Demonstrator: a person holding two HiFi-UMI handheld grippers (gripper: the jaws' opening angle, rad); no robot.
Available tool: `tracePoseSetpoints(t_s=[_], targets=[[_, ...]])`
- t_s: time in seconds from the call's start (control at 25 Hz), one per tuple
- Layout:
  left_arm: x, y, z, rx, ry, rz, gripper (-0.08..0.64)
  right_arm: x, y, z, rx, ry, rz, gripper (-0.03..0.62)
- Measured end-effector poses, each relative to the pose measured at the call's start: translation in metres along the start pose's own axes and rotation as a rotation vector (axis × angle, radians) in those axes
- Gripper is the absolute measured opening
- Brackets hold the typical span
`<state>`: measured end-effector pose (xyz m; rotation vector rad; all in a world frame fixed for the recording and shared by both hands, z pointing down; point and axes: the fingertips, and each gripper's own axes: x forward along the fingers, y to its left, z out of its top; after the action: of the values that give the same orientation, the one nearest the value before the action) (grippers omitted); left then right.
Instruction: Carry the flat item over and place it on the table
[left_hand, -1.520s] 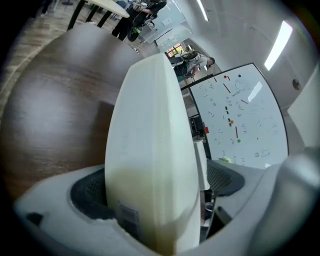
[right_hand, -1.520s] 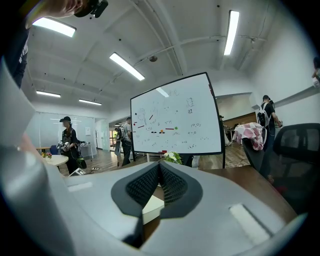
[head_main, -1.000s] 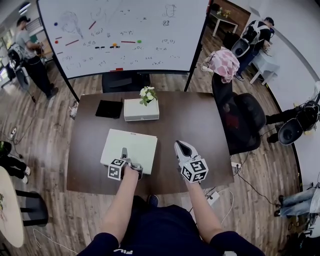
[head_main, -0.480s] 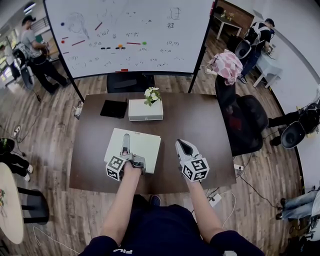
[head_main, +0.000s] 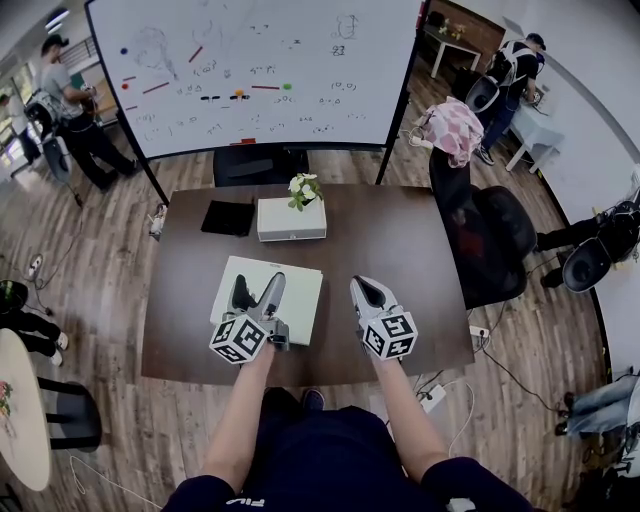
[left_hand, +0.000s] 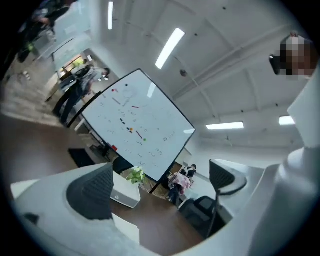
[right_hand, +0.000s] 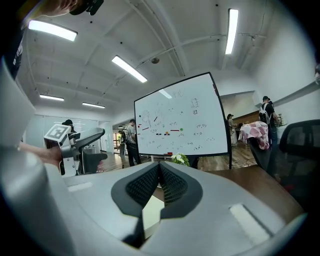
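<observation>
A flat white board-like item (head_main: 296, 287) lies on the dark brown table (head_main: 380, 240), near the front edge. My left gripper (head_main: 257, 293) hovers over it with its jaws spread apart and nothing between them. In the left gripper view the two dark pads (left_hand: 92, 192) stand wide apart, tilted up toward the whiteboard. My right gripper (head_main: 364, 292) sits to the right of the item, jaws pressed together and empty; in the right gripper view the pads (right_hand: 160, 186) meet, with the item's white edge (right_hand: 151, 210) just beyond.
A white box with a small plant (head_main: 291, 216) and a black pad (head_main: 227, 217) rest at the table's far side. A whiteboard (head_main: 250, 70) stands behind. Black chairs (head_main: 490, 240) are at the right. People stand at the far left and far right.
My left gripper let go of the flat item, opened, and lifted with its jaws tilting upward. The right gripper stayed in place, shut.
</observation>
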<state>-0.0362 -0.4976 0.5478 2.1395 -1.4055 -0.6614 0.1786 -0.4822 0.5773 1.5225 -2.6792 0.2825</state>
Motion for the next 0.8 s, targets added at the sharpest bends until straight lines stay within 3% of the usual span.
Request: tracePoseSetpoints(t_s=[0.16,0.36,0.44,0.56,0.68,0.8], targets=[[0.001,-0.034,-0.002,0.407,0.113,-0.053,0.588,0.003,0.002,-0.002,-0.001,0.002,0.001,0.008],[-0.006,-0.060,-0.007,0.729,0.194,-0.083,0.588,0.002,0.004,-0.001,0.003,0.000,-0.005,0.008],[-0.010,-0.067,-0.006,0.773,0.198,-0.093,0.581,0.003,0.006,-0.002,-0.001,0.002,0.000,0.008],[-0.014,-0.067,-0.002,0.747,0.182,-0.085,0.552,0.002,0.007,-0.004,0.006,0.002,0.002,0.008],[-0.021,-0.067,0.006,0.791,0.166,-0.053,0.456,0.000,0.009,-0.007,0.009,-0.001,0.004,0.008],[-0.027,-0.063,0.011,0.798,0.151,-0.014,0.299,-0.001,0.010,-0.007,0.004,-0.002,0.006,0.008]])
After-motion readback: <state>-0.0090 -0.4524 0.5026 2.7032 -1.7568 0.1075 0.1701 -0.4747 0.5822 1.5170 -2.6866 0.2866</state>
